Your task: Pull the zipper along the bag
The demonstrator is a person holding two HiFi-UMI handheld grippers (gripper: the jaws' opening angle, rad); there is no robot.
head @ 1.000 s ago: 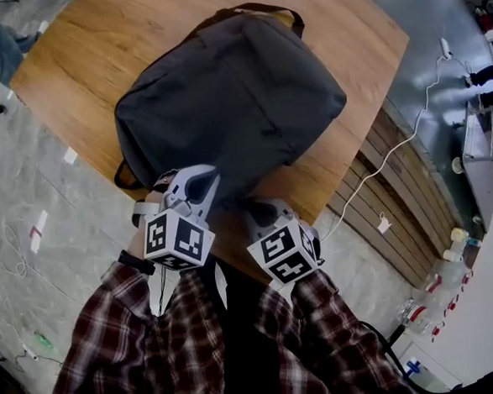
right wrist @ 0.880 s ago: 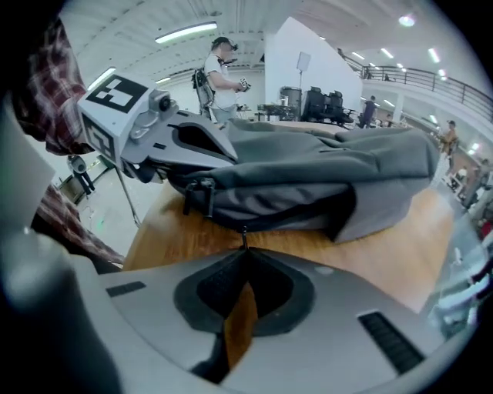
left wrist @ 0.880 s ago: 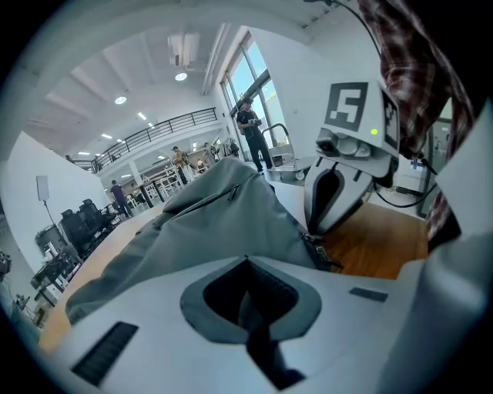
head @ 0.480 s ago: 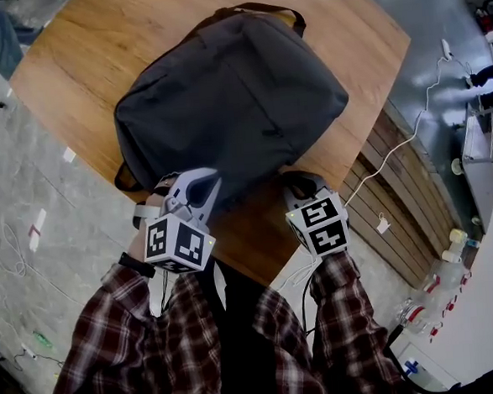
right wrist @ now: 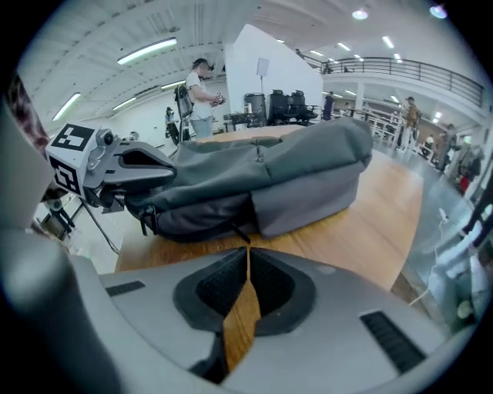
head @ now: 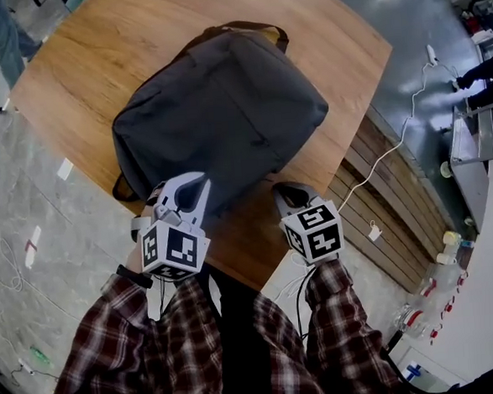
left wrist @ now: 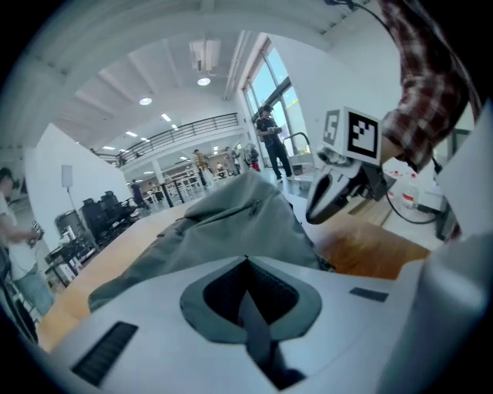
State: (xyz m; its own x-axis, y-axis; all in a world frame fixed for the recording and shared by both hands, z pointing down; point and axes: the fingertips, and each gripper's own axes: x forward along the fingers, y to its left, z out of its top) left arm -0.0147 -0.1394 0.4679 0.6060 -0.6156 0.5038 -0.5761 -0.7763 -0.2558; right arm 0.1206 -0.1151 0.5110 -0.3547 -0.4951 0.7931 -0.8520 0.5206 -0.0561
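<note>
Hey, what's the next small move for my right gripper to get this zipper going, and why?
Probably open the right gripper and ease it forward onto the zipper pull. Its jaws are together with only the table showing between them, and the pull hangs just ahead at the bag's near edge. The left gripper sits at the bag's corner.

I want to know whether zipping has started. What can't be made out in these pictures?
- Left gripper: jaws together, grey in their gap; whether they pinch the backpack is unclear, and in the head view its own body hides the tips.
- Zipper: open or closed, head view, too small and dark on dark fabric.
- Backpack's far side: both gripper views, hidden by its own bulk.
</note>
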